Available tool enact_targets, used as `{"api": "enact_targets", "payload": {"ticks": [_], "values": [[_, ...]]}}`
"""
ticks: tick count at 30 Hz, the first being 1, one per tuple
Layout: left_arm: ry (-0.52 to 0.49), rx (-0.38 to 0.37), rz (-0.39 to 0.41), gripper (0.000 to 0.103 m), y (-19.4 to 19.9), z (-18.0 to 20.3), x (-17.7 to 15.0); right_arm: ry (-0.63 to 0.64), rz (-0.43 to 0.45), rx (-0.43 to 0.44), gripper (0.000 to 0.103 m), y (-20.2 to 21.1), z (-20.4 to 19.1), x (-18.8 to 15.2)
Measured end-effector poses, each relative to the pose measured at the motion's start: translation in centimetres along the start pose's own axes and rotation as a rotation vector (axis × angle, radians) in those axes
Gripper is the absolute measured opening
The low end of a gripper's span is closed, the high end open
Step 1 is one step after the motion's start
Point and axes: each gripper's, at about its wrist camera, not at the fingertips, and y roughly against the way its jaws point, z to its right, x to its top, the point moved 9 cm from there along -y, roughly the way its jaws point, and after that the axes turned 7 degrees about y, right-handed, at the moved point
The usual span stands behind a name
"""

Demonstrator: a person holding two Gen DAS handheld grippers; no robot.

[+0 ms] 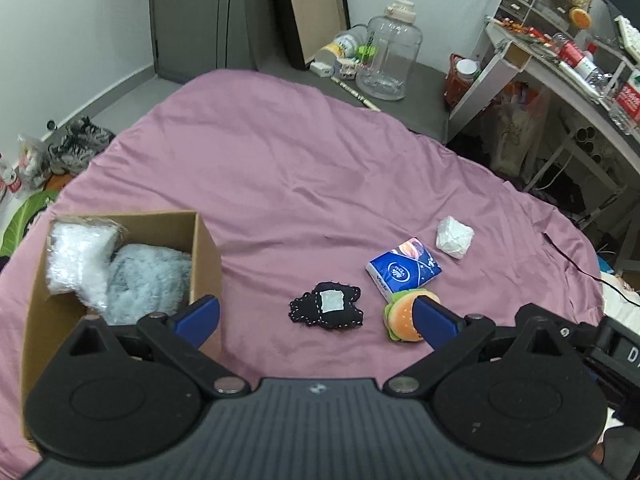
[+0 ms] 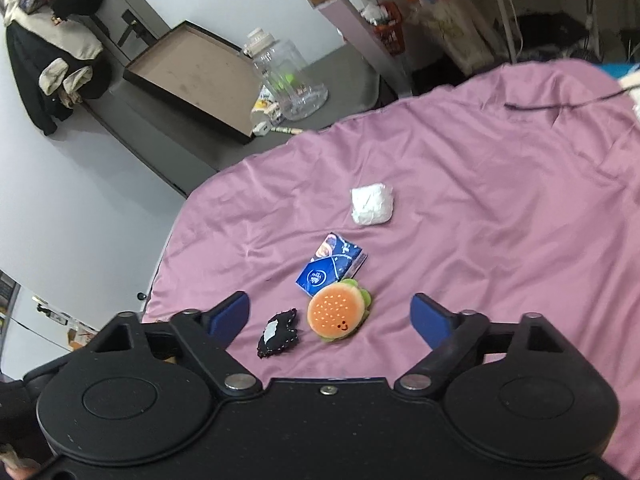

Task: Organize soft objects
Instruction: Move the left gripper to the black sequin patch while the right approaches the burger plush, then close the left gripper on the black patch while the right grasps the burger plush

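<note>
Left tool (image 1: 316, 312) wide open, empty, right tool (image 2: 330, 314) wide open above burger plush (image 2: 338, 312)

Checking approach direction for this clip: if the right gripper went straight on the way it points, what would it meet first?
Most likely the burger plush, which lies nearly centred between the open fingers of the right gripper, with the black patch just left of it. Depth is uncertain.

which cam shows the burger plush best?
Right wrist. The burger lies fully in view between the open claw's fingers, its bun top and smiley face clear. In the left wrist view the burger is partly hidden behind a blue finger; only its left side shows.
</note>
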Motion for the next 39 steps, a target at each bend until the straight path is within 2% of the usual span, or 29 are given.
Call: {"api": "enact_targets", "payload": {"ticks": [3,11,13,20,28,34,35,36,37,38,39], "values": [[0.037,-0.009,-0.025,0.097,-1.5,0.0,0.0,-0.025,-0.04,0.014,0.077,-1.5,0.2,-0.3],[0.105,0.009,-0.085,0.066,-5.6,0.1,0.2,-0.101,-0.09,0.039,0.075,-4.2,1.2,-0.5],[0.111,0.014,-0.1,0.061,-6.5,0.3,0.2,-0.112,-0.106,0.034,0.073,-4.9,1.5,-0.6],[0.112,0.047,-0.127,0.059,-9.0,0.5,-0.2,-0.13,-0.145,0.041,0.072,-7.0,2.1,-0.9],[0.133,0.118,-0.177,0.059,-12.1,-0.5,-1.4,-0.143,-0.196,0.051,0.07,-9.1,2.6,-1.5],[0.152,0.114,-0.19,0.059,-13.1,-0.8,-1.9,-0.145,-0.209,0.05,0.07,-10.0,2.6,-1.8],[0.155,0.114,-0.183,0.047,-13.0,-0.8,-1.8,-0.144,-0.208,0.053,0.068,-10.0,2.6,-1.7],[0.16,0.109,-0.182,0.042,-12.9,-0.7,-1.8,-0.145,-0.208,0.058,0.066,-10.1,2.6,-1.8],[0.169,0.105,-0.184,0.039,-12.7,-0.7,-1.7,-0.147,-0.211,0.061,0.066,-10.2,2.6,-1.8],[0.175,0.103,-0.181,0.032,-12.5,-0.8,-1.6,-0.149,-0.215,0.06,0.066,-10.4,2.6,-1.9],[0.176,0.105,-0.175,0.03,-12.2,-0.9,-1.4,-0.15,-0.218,0.059,0.065,-10.5,2.6,-2.0]]}}
